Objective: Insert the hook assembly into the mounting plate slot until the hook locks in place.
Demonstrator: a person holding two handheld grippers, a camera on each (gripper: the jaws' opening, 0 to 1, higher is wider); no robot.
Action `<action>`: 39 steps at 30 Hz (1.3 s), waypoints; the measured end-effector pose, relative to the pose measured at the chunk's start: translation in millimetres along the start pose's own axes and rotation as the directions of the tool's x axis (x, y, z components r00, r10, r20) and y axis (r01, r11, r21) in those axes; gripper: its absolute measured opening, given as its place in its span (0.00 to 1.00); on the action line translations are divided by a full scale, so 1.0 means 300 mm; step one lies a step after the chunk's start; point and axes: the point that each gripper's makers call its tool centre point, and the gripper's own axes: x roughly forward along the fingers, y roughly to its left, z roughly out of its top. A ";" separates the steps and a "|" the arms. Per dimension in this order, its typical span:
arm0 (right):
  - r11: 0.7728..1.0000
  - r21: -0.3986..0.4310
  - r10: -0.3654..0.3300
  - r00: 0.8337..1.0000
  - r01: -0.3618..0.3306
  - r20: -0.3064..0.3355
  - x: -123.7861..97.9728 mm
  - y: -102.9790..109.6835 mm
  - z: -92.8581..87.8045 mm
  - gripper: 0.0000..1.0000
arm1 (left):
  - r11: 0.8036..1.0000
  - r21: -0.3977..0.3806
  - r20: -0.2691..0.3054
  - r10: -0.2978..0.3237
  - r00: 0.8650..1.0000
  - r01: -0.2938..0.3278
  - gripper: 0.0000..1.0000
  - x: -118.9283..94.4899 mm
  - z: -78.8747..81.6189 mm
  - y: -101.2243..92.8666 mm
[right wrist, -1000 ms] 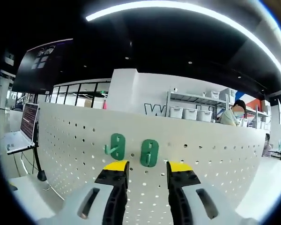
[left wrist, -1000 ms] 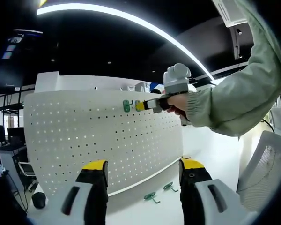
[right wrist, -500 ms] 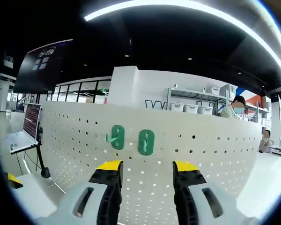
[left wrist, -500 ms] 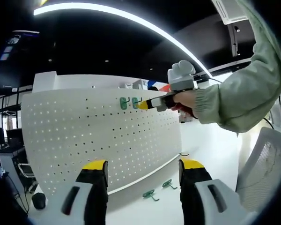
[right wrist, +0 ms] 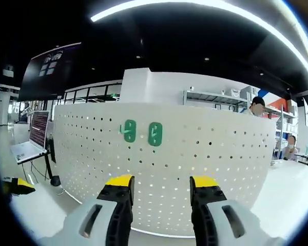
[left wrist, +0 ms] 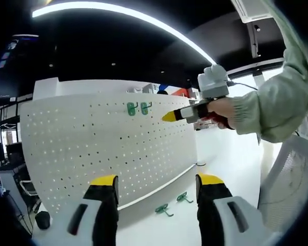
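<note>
A white perforated mounting plate (left wrist: 108, 148) stands upright on the table. Two green hooks (left wrist: 132, 108) (left wrist: 145, 107) hang side by side near its top edge. In the right gripper view the same hooks (right wrist: 129, 130) (right wrist: 154, 134) sit on the plate (right wrist: 195, 169), well ahead of my right gripper (right wrist: 161, 181), whose jaws stand open and hold nothing. From the left gripper view, the right gripper (left wrist: 168, 117) hovers off the plate, right of the hooks, held by a hand in a green sleeve. My left gripper (left wrist: 158, 180) is open and low, with nothing in it.
Two loose green hooks (left wrist: 163, 209) (left wrist: 183, 197) lie on the white table at the plate's foot. A laptop (right wrist: 28, 143) stands at the left. The left gripper's yellow tip (right wrist: 18, 185) peeks in low left. A white mesh chair (left wrist: 290, 184) is at the right.
The right gripper's jaws widened off the right-hand hook and drew back from the plate; the hook stays on the plate. The left gripper has barely moved.
</note>
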 end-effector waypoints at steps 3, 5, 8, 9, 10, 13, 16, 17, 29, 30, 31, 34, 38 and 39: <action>1.000 0.000 0.006 1.000 -0.006 -0.017 -0.027 0.002 -0.032 0.42 | 1.000 0.003 -0.007 -0.002 1.000 0.002 0.63 0.001 -0.005 -0.002; 1.000 0.005 0.011 1.000 -0.011 -0.026 -0.044 0.003 -0.048 0.42 | 1.000 0.005 -0.010 -0.002 1.000 0.002 0.63 0.001 -0.007 -0.003; 1.000 0.001 0.024 0.999 -0.024 -0.036 -0.084 0.011 -0.073 0.42 | 1.000 0.010 -0.016 -0.001 1.000 0.001 0.63 0.001 -0.011 -0.003; 0.999 -0.002 0.031 0.999 -0.032 -0.041 -0.094 0.014 -0.080 0.42 | 1.000 0.011 -0.019 -0.001 1.000 0.001 0.63 0.001 -0.013 -0.002; 0.999 -0.006 0.037 0.998 -0.037 -0.044 -0.111 0.015 -0.087 0.42 | 1.000 0.013 -0.022 -0.001 1.000 0.001 0.63 0.002 -0.015 -0.002; 0.998 0.029 0.056 0.998 -0.055 -0.042 -0.155 0.020 -0.096 0.41 | 1.000 0.018 -0.030 -0.002 1.000 0.002 0.63 0.002 -0.022 -0.004; 0.998 0.012 0.064 0.997 -0.063 -0.045 -0.202 0.026 -0.104 0.41 | 1.000 0.023 -0.036 -0.003 0.999 0.004 0.63 0.003 -0.026 -0.006; 0.998 0.014 0.068 0.997 -0.067 -0.045 -0.220 0.026 -0.108 0.42 | 1.000 0.024 -0.038 -0.003 0.999 0.004 0.63 0.004 -0.028 -0.007; 0.996 0.052 0.079 0.995 -0.076 -0.065 -0.357 0.018 -0.166 0.43 | 0.999 0.048 -0.068 -0.009 0.998 0.013 0.62 0.007 -0.053 -0.017; 0.995 0.055 0.083 0.994 -0.079 -0.066 -0.364 0.023 -0.171 0.44 | 0.999 0.049 -0.071 -0.008 0.997 0.012 0.62 0.006 -0.055 -0.017; 0.994 0.063 0.089 0.994 -0.085 -0.066 -0.375 0.030 -0.177 0.44 | 0.999 0.051 -0.072 -0.007 0.997 0.010 0.62 0.006 -0.056 -0.016; 0.990 0.083 0.114 0.992 -0.110 -0.055 -0.397 0.053 -0.185 0.46 | 0.999 0.054 -0.076 -0.002 0.997 0.006 0.62 0.004 -0.058 -0.013; 0.986 0.085 0.146 0.988 -0.141 -0.050 -0.422 0.086 -0.200 0.47 | 0.998 0.056 -0.088 0.006 0.996 -0.001 0.61 0.003 -0.069 -0.007; 0.986 0.080 0.151 0.987 -0.146 -0.052 -0.426 0.092 -0.203 0.47 | 0.998 0.059 -0.092 0.008 0.996 -0.002 0.61 0.002 -0.073 -0.006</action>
